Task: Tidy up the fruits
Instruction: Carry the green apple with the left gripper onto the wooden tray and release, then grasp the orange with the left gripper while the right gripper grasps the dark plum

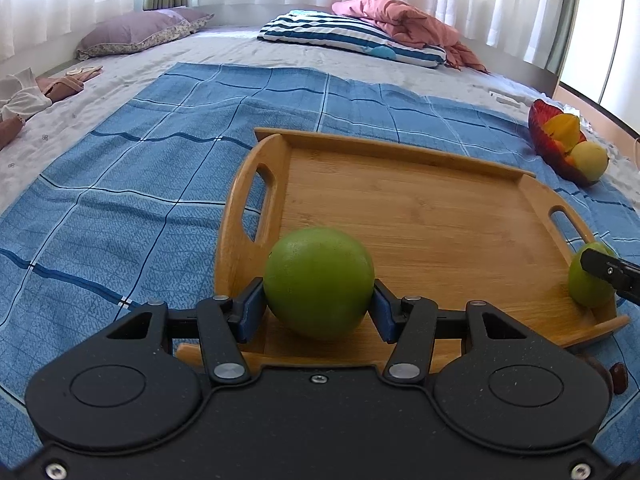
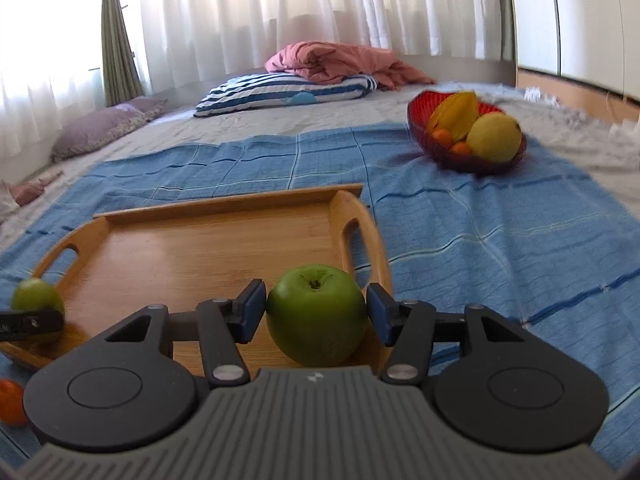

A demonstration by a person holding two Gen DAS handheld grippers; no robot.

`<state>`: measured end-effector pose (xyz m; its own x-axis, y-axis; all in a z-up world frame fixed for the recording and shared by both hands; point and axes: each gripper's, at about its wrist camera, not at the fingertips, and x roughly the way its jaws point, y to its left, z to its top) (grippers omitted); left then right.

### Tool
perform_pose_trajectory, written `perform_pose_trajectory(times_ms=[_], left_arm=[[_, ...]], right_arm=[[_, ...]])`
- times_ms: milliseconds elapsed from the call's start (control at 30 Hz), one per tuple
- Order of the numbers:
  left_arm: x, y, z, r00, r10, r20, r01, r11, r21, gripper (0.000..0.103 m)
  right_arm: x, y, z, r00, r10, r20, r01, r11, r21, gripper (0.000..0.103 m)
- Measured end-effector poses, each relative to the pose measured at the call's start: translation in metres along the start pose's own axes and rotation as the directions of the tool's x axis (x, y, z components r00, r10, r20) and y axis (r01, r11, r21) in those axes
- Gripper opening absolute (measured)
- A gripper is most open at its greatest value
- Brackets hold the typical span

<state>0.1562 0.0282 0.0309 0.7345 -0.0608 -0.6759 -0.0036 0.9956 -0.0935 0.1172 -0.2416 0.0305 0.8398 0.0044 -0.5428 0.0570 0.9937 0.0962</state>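
My left gripper is shut on a round green fruit over the near left corner of the wooden tray. My right gripper is shut on a green apple, stem up, over the tray's near right part. Each view shows the other gripper's fruit at the tray's edge: the apple in the left wrist view, the round green fruit in the right wrist view.
The tray lies on a blue checked cloth on a bed. A red bowl with yellow and orange fruit stands at the far right. An orange fruit lies by the tray's near left. Pillows and a pink blanket lie at the back.
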Motion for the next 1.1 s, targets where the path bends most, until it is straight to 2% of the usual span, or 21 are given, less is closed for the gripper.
perform_pose_trajectory(times_ms=[100, 333, 400, 467, 533, 700, 867, 1100], left_arm=[[0.000, 0.001, -0.001, 1.000, -0.002, 0.004, 0.002, 1.000, 0.001, 0.053], [0.000, 0.001, -0.001, 1.000, -0.006, 0.003, 0.006, 1.000, -0.002, 0.055], [-0.002, 0.002, -0.001, 0.999, -0.033, 0.003, 0.033, 0.999, -0.015, 0.070], [-0.005, 0.003, -0.001, 0.999, -0.054, 0.007, 0.054, 0.998, -0.024, 0.079], [-0.009, 0.001, -0.002, 0.999, -0.048, 0.015, 0.048, 0.999, -0.017, 0.083], [-0.018, -0.004, -0.006, 0.998, -0.055, 0.025, 0.055, 0.998, 0.023, 0.096], [-0.027, -0.007, -0.011, 0.997, -0.071, 0.032, 0.070, 0.997, 0.044, 0.098], [-0.040, -0.010, -0.020, 0.995, -0.092, 0.045, 0.090, 0.995, 0.053, 0.102]], right_arm=[[-0.002, 0.005, -0.003, 1.000, -0.013, 0.011, 0.013, 0.999, -0.042, 0.058], [-0.003, 0.001, -0.002, 1.000, 0.000, 0.003, 0.000, 1.000, -0.016, 0.059], [-0.003, 0.002, -0.002, 1.000, -0.002, 0.001, 0.002, 1.000, -0.015, 0.061], [-0.004, 0.002, -0.002, 1.000, -0.002, 0.001, 0.002, 1.000, -0.017, 0.064], [-0.004, 0.001, -0.003, 1.000, 0.000, 0.002, 0.000, 1.000, -0.018, 0.071], [-0.008, 0.000, -0.006, 1.000, 0.011, 0.010, -0.010, 1.000, -0.023, 0.077], [-0.016, 0.000, -0.008, 0.999, 0.019, 0.028, -0.018, 0.999, -0.031, 0.085], [-0.030, 0.005, -0.014, 0.998, 0.045, 0.054, -0.043, 0.998, -0.040, 0.089]])
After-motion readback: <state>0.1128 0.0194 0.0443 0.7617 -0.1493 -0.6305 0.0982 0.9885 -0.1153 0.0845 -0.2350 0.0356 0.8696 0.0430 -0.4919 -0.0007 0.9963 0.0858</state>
